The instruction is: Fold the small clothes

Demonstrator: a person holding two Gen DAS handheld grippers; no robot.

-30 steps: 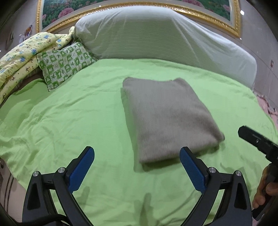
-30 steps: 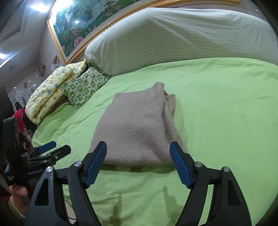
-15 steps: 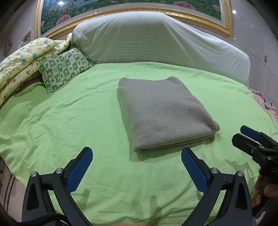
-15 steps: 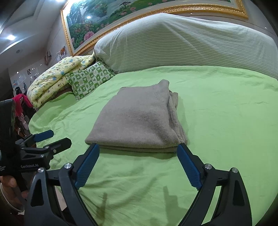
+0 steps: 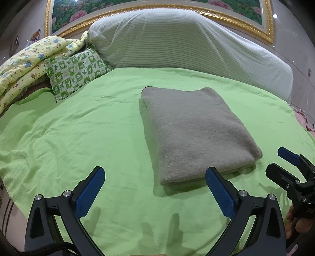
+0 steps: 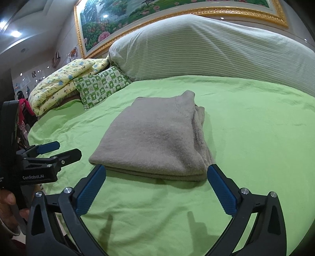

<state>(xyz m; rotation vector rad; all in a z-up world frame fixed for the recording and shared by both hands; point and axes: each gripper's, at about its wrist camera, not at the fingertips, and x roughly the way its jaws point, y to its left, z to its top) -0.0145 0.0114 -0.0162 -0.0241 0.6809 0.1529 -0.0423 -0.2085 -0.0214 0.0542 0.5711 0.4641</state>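
A grey knitted garment [image 5: 195, 130] lies folded into a thick rectangle on the green bedsheet [image 5: 88, 137]; it also shows in the right wrist view [image 6: 157, 141], with its layered edges on the right side. My left gripper [image 5: 155, 175] is open and empty, just short of the garment's near edge. My right gripper [image 6: 156, 173] is open and empty, its fingers level with the garment's near edge and apart from it. The right gripper also shows at the right edge of the left wrist view [image 5: 283, 167], and the left gripper shows at the left in the right wrist view [image 6: 59, 150].
A large striped pillow [image 5: 187, 43] lies across the head of the bed. A green checked pillow [image 5: 76, 72] and a yellow printed quilt [image 5: 21, 65] sit at the far left. A gold-framed painting [image 6: 157, 17] hangs behind. The bed's near edge is at the lower left [image 5: 11, 198].
Both grippers have pulled back from the folded garment towards the near edge of the bed and stayed open. The garment has not moved.
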